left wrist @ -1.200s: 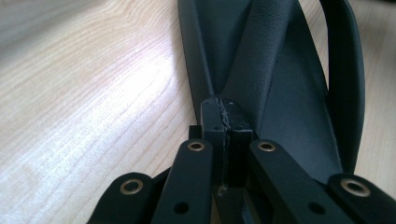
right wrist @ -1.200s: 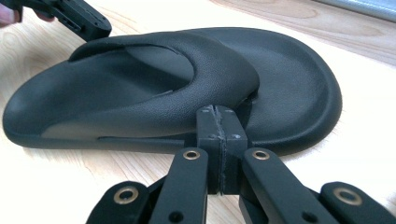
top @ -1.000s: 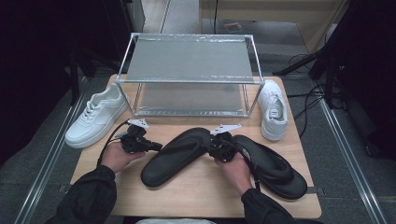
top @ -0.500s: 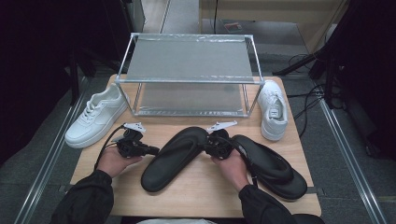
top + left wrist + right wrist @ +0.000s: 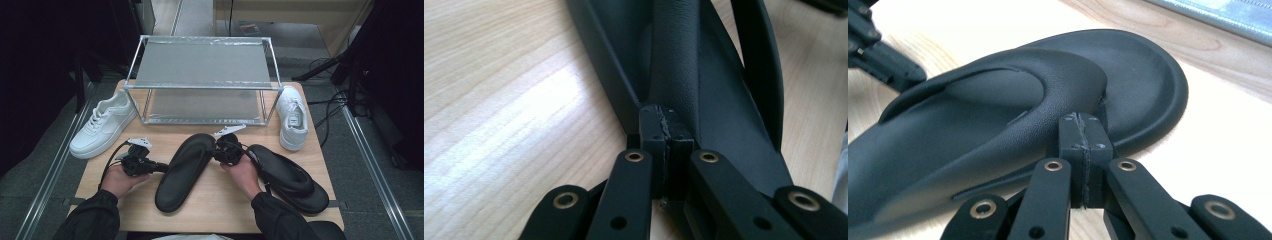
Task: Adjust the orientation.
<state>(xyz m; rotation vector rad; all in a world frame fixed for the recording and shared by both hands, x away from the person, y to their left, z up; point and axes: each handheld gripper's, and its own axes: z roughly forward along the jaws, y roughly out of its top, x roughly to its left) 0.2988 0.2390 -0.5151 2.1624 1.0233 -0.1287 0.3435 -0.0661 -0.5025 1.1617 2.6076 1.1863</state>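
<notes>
On the desk (image 5: 210, 205), between the two hands, lies a black flip-flop (image 5: 184, 170), its long axis running slantwise from the heel near the person's side to the toe toward the metal rack (image 5: 202, 80). The left gripper (image 5: 161, 167) meets the sandal at its left edge, about midway along; the right gripper (image 5: 218, 151) meets it near the toe, on the opposite side. Both pairs of jaws are pressed fully together, pad against pad, and nothing is seen held between them. In the left gripper view the closed tips (image 5: 665, 135) rest against the sandal's edge with the strap (image 5: 679, 55) stretching away straight ahead; in the right gripper view the closed tips (image 5: 1083, 137) sit close against the strap (image 5: 1013, 110) where it runs down to the toe post. Whether either gripper is touching or only just beside the sandal cannot be settled. By judgement, any lift or slide turns on this arrangement: the sandal lies squarely between the jaws, neither hand nearer than the other.

A second black flip-flop (image 5: 290, 175) lies to the right, partly under the right forearm. A white sneaker (image 5: 102, 122) stands at the desk's left edge, another (image 5: 292, 115) at the right of the rack. The pale wood desk has bare room in front; dark floor and cables surround it.
</notes>
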